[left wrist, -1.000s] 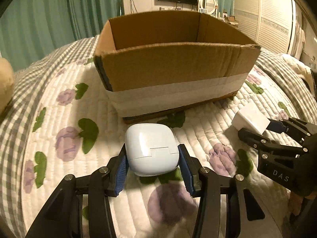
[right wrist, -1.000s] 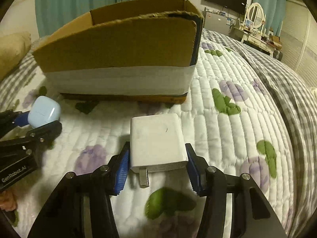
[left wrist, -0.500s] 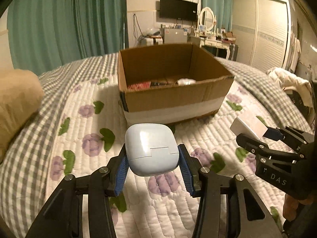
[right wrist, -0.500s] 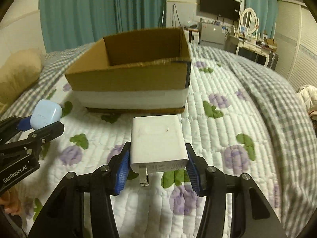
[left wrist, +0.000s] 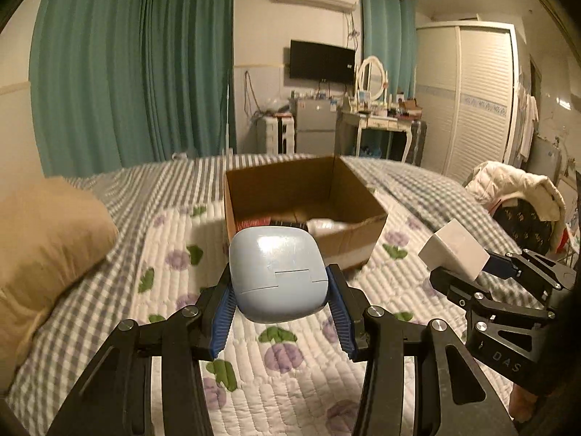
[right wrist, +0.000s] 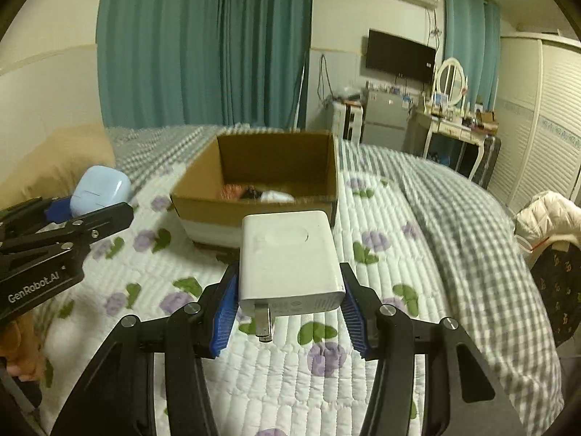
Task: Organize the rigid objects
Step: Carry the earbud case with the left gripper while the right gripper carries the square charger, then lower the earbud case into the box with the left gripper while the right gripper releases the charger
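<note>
My left gripper [left wrist: 279, 303] is shut on a pale blue earbud case [left wrist: 277, 272], held in the air above the quilt. In the right wrist view the same case [right wrist: 100, 189] shows at the left, in the left gripper [right wrist: 90, 203]. My right gripper [right wrist: 288, 296] is shut on a white plug charger [right wrist: 288, 256], its metal prongs [right wrist: 262, 323] pointing back at the camera; the charger [left wrist: 452, 254] also shows at the right of the left wrist view. An open cardboard box [left wrist: 363, 234] [right wrist: 203, 205] stands on the bed ahead, below both grippers, with several items inside.
A flowered white quilt [left wrist: 290, 363] covers the bed, with grey checked bedding [right wrist: 472, 247] around it. A tan pillow [left wrist: 43, 239] lies at the left. A chair with a white jacket [left wrist: 508, 185] stands at the right. Teal curtains, a dresser and a wardrobe line the far walls.
Both grippers have risen and pulled back from the box with their objects held. The box now looks smaller and lower, and its inside has come into view.
</note>
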The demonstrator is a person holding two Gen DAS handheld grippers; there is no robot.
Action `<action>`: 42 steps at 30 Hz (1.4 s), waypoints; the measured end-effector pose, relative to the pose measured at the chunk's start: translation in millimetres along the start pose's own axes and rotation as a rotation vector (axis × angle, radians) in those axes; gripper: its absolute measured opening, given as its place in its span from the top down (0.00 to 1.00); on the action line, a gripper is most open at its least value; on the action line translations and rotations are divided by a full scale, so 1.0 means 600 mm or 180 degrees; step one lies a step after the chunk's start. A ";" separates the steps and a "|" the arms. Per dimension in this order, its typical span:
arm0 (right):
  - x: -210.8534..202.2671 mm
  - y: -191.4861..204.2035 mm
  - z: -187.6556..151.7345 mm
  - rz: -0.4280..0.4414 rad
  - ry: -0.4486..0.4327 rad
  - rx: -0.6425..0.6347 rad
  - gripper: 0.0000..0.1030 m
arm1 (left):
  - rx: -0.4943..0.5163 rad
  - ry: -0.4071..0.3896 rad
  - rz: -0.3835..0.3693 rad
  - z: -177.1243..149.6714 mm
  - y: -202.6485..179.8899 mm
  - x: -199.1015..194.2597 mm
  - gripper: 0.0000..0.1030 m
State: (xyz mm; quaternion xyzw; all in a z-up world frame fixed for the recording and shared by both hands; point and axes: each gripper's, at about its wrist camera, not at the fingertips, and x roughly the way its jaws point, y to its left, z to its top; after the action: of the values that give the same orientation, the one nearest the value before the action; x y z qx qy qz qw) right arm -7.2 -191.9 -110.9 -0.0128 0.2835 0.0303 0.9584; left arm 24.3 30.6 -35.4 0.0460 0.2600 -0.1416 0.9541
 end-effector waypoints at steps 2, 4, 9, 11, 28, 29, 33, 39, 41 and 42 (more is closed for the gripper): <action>-0.017 0.003 0.010 0.0005 -0.0111 -0.0004 0.50 | 0.0005 -0.0036 0.0000 0.009 0.000 -0.005 0.53; -0.030 0.005 0.020 0.0005 -0.0210 -0.0019 0.50 | 0.0009 -0.0085 -0.0031 0.023 0.002 -0.008 0.53; -0.042 0.004 0.053 0.0021 -0.0386 -0.0089 0.50 | -0.0015 -0.0173 -0.0035 0.051 0.012 -0.006 0.53; -0.042 0.004 0.059 0.0021 -0.0412 -0.0080 0.50 | -0.0007 -0.0194 -0.0047 0.060 0.014 0.001 0.53; 0.016 -0.044 0.156 -0.0066 -0.0708 -0.0029 0.50 | 0.0052 -0.0321 -0.0163 0.112 0.013 0.078 0.53; 0.022 -0.046 0.161 -0.0060 -0.0706 -0.0022 0.50 | 0.0050 -0.0330 -0.0162 0.116 0.014 0.081 0.53; 0.048 -0.050 0.173 -0.0039 -0.0693 -0.0038 0.50 | 0.0036 -0.0334 -0.0157 0.129 0.021 0.109 0.53; 0.098 -0.040 0.178 0.0061 -0.0608 -0.0097 0.50 | -0.0014 -0.0265 -0.0137 0.139 0.028 0.158 0.53; 0.121 -0.040 0.183 0.0091 -0.0573 -0.0103 0.50 | -0.0020 -0.0223 -0.0142 0.139 0.030 0.175 0.53; 0.142 -0.040 0.187 0.0114 -0.0540 -0.0112 0.50 | -0.0012 -0.0205 -0.0139 0.140 0.029 0.184 0.53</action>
State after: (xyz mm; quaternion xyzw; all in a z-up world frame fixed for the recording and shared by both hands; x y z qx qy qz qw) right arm 126.8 -206.7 -62.8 -0.0221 0.2008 0.0534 0.9779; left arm 161.0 6.4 -19.1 0.0339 0.2303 -0.1633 0.9587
